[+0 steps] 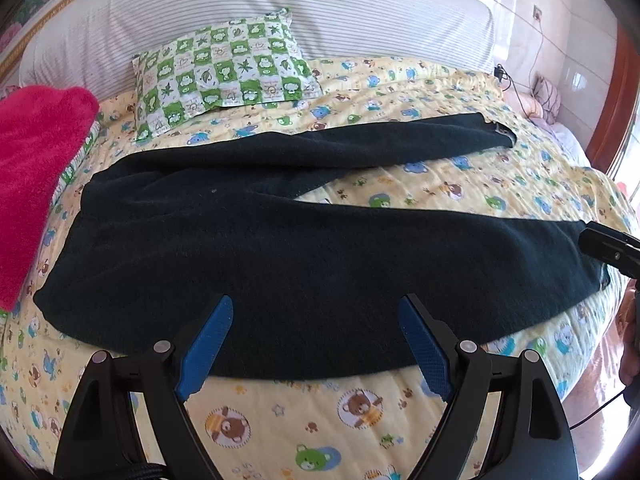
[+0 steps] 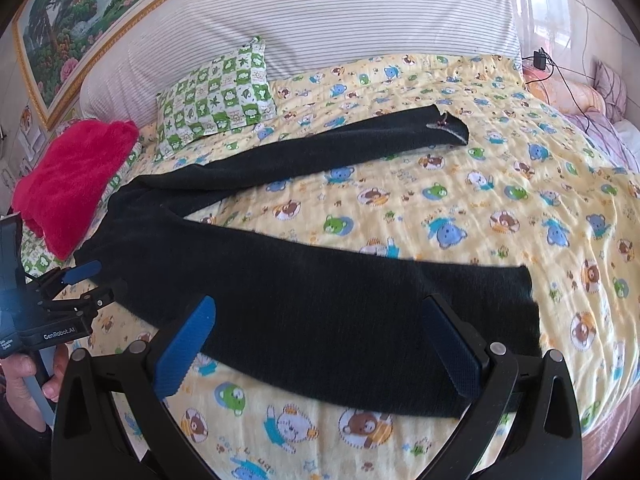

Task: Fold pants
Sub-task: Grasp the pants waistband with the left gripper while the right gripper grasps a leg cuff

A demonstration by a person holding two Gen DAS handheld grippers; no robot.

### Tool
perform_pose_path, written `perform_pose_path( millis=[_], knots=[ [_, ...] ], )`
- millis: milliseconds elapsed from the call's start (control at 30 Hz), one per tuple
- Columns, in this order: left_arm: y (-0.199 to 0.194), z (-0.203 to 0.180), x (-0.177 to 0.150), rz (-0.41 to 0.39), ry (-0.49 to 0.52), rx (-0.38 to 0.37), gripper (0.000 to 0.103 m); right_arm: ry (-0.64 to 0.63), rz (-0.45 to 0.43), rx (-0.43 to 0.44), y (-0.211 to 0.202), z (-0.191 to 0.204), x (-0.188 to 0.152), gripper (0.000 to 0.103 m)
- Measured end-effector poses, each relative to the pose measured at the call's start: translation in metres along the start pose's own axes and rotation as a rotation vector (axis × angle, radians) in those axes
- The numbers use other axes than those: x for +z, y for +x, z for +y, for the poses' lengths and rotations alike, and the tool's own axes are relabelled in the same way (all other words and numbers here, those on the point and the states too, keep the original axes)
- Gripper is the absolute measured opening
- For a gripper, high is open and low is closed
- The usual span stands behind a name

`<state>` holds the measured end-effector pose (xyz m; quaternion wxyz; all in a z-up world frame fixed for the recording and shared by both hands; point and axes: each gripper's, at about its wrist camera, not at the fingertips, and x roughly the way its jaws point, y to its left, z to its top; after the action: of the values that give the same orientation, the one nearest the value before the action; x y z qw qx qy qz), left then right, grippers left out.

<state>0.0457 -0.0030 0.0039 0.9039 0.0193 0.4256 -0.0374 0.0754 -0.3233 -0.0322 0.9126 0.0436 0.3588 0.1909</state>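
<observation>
A bed [image 2: 500, 184] in a bear-print quilt is carrying dark pants [image 1: 280, 248], lying flat with legs splayed apart. A green checked pillow [image 1: 224, 68] is sitting behind them. The left claw [image 1: 316, 344] and right claw [image 2: 320, 344] are hovering wide apart over the near leg.

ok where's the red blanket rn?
The red blanket lies at the left edge in both wrist views, beside the pants' waist end and just left of the green checked pillow.

Pants [image 1: 280, 240] spread flat on the quilt [image 1: 460, 184], pillow [image 1: 224, 68] behind the pants, towel [image 1: 36, 184] left of them, bolster [image 1: 280, 8] behind the pillow
</observation>
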Motion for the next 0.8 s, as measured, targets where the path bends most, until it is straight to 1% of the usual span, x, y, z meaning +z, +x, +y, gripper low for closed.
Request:
perform_pose_path(
  millis=[300,467,667,800],
  knots=[
    [0.014,0.004,0.026,0.003,0.028,0.032,0.085,0.034,-0.005,0.008,0.013,-0.015,0.026,0.103],
    [0.025,0.007,0.042,0.01,0.069,0.054,0.085,0.086,0.002,0.022,0.022,-0.033,0.037,0.103],
    [0.041,0.014,0.065,0.009,0.124,0.094,0.085,0.113,0.005,0.0,0.033,-0.053,0.057,0.103],
    [0.054,0.017,0.081,0.013,0.176,0.11,0.085,0.141,-0.003,-0.014,0.042,-0.068,0.076,0.103]
  ],
)
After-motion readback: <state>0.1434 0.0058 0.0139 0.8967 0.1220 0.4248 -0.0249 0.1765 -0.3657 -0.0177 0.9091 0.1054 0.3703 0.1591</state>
